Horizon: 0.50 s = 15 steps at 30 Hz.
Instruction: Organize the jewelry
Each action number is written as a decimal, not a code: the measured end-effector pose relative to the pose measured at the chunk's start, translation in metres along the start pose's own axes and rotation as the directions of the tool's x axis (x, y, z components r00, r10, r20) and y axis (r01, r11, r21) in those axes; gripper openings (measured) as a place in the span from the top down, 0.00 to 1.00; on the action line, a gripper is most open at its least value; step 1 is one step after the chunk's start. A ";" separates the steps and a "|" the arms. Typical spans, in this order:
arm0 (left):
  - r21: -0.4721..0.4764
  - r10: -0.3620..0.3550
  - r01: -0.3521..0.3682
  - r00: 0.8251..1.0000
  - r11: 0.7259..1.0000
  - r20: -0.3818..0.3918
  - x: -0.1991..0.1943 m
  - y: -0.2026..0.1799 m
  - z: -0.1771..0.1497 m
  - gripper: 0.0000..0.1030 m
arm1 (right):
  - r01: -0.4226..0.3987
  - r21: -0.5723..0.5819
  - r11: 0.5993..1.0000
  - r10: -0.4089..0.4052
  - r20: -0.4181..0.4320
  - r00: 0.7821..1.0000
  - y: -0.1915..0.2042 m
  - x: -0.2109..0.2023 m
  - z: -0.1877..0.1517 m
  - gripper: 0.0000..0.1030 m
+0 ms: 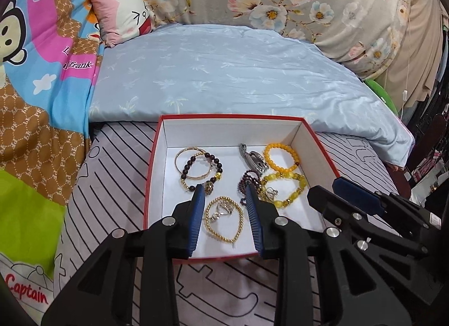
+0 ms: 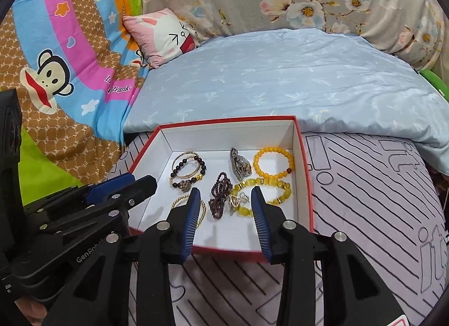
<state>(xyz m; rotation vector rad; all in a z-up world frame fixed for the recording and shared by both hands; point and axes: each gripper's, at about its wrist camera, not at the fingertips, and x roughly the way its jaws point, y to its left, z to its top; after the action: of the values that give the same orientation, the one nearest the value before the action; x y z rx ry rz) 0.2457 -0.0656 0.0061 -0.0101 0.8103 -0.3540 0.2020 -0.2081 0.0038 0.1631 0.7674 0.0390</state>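
My right claw [image 2: 226,195] hangs spread over the red box [image 2: 307,185], nothing between the pads. Below it: purple bead strand [image 2: 219,195], yellow bracelet [image 2: 273,183]. Gold chain [image 2: 200,209] sits partly behind one finger. Left claw [image 2: 123,188] at the box's left edge.

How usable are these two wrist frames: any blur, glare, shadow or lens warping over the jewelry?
Left wrist view: sharp, evenly lit, no glare on the box; soft shadow under the left gripper; the bed edge bows and corners go black. Right wrist view: equally sharp; faint shadows beside the right gripper; the same fisheye bowing; the beads read clearly.
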 end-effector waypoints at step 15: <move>0.016 0.044 -0.045 0.999 0.999 0.016 -0.045 -0.018 -0.034 0.69 | 0.067 0.009 0.998 -0.067 0.005 0.998 0.008 -0.053 -0.038 0.57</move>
<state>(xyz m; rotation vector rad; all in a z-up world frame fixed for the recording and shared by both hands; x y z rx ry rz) 0.1879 -0.0639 0.0173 0.0207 0.7909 -0.3182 0.1371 -0.2004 0.0147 0.1456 0.7677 -0.0282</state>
